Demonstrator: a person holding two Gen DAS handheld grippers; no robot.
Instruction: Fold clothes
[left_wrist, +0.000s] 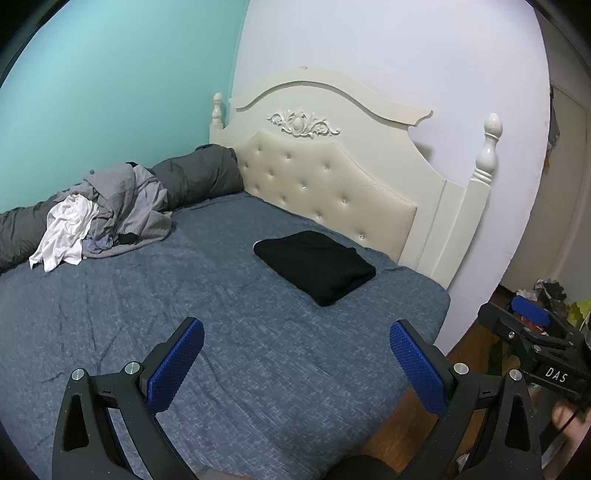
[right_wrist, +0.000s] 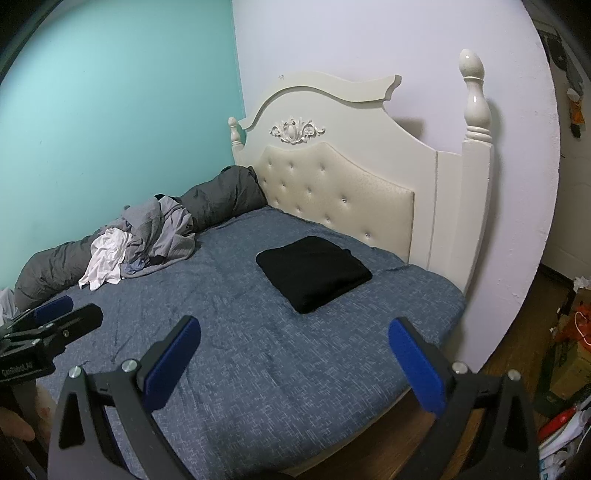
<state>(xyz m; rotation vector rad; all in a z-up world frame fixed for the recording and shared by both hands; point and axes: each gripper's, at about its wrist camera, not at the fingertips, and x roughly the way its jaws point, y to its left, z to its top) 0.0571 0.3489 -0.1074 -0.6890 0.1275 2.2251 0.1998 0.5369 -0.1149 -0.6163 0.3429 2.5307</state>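
**Lin:** Grippers first, since they are nearest. Left gripper (left_wrist: 295, 341) with its blue textured pads hangs above the near part of the bed, jaws wide apart, nothing between them. Right gripper (right_wrist: 293, 339) is the same: blue pads spread, empty, above the near corner of the blue-grey speckled bedspread (left_wrist: 221, 332).

**Omar:** And further away?

**Lin:** In the middle distance, nearer the headboard side, one black garment folded into a flat rectangle (left_wrist: 316, 266) lies on the bedspread. I judge it as finished. Beyond it, to the left by the turquoise wall, a loose pile of grey and white clothes (left_wrist: 107, 214) leans on a long dark grey rolled duvet (left_wrist: 199, 177). At the very back stands the cream tufted headboard (left_wrist: 325, 181).

**Omar:** So the next step is to take a piece from the pile?

**Lin:** I think so. It would be good to pinch only one garment, perhaps the white one on top, at an edge or a shoulder, and pull it onto the open bedspread well apart from the black one. Each gripper should take one corner, so the cloth spreads flat before folding.

**Omar:** How are the hands held?

**Lin:** Both grippers point forward and a little downward over the bed, side by side, and each one appears at the border of the other's view.
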